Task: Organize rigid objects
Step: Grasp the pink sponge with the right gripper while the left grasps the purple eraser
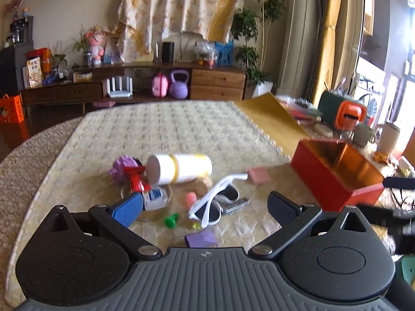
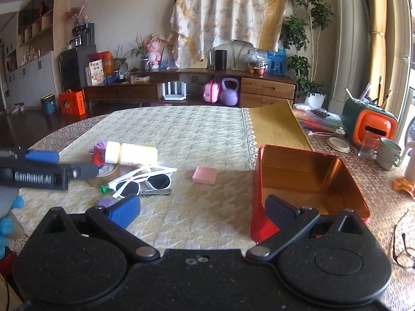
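Observation:
A pile of small objects lies on the table mat: a white and yellow bottle [image 1: 181, 168] on its side, white sunglasses [image 1: 215, 202], nail clippers [image 1: 237, 204], a pink block [image 1: 259, 176], a purple block [image 1: 201, 239], a green piece [image 1: 171, 219] and a red and purple toy [image 1: 129, 172]. My left gripper [image 1: 206, 208] is open and empty just in front of the pile. An empty red tin box [image 2: 308, 181] stands at the right. My right gripper [image 2: 202, 211] is open and empty, its right finger by the box's near wall. The sunglasses [image 2: 145, 180] and pink block [image 2: 204, 175] also show in the right wrist view.
A round tape tin [image 2: 105, 175] lies under the left gripper [image 2: 64, 167] as it shows in the right wrist view. A gold board [image 2: 278, 127], an orange and green appliance [image 2: 371, 124], a glass [image 2: 367, 145] and a mug [image 2: 389, 154] stand at the far right. Eyeglasses [image 2: 404, 246] lie near the right edge.

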The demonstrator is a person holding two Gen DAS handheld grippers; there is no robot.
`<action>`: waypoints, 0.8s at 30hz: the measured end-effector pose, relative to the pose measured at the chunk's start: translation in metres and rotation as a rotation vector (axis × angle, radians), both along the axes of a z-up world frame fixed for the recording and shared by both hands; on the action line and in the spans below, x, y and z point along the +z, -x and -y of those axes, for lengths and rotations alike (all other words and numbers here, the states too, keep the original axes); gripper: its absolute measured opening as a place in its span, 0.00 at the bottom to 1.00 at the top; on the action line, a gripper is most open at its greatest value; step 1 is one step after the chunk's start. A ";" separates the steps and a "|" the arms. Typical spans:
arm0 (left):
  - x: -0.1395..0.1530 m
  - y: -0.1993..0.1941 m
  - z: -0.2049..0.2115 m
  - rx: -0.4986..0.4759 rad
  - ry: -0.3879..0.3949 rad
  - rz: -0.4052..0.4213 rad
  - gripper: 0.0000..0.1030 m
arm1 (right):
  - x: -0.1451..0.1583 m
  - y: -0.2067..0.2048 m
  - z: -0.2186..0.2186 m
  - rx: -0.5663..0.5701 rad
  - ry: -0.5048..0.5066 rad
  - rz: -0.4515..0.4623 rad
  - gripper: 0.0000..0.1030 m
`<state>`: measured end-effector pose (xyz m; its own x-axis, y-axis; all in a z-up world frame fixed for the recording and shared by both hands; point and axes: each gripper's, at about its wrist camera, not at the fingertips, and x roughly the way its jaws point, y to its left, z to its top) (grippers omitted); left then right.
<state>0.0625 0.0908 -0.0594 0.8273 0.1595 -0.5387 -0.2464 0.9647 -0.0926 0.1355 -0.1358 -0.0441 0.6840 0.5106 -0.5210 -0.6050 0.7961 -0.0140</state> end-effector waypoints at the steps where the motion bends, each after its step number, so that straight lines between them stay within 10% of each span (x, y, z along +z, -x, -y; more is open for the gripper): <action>1: -0.006 -0.002 0.000 -0.008 0.001 -0.018 1.00 | -0.002 -0.004 -0.002 0.009 0.004 0.000 0.99; 24: -0.068 -0.049 0.006 0.042 0.044 -0.176 0.97 | -0.064 -0.141 -0.089 -0.052 0.065 -0.163 0.76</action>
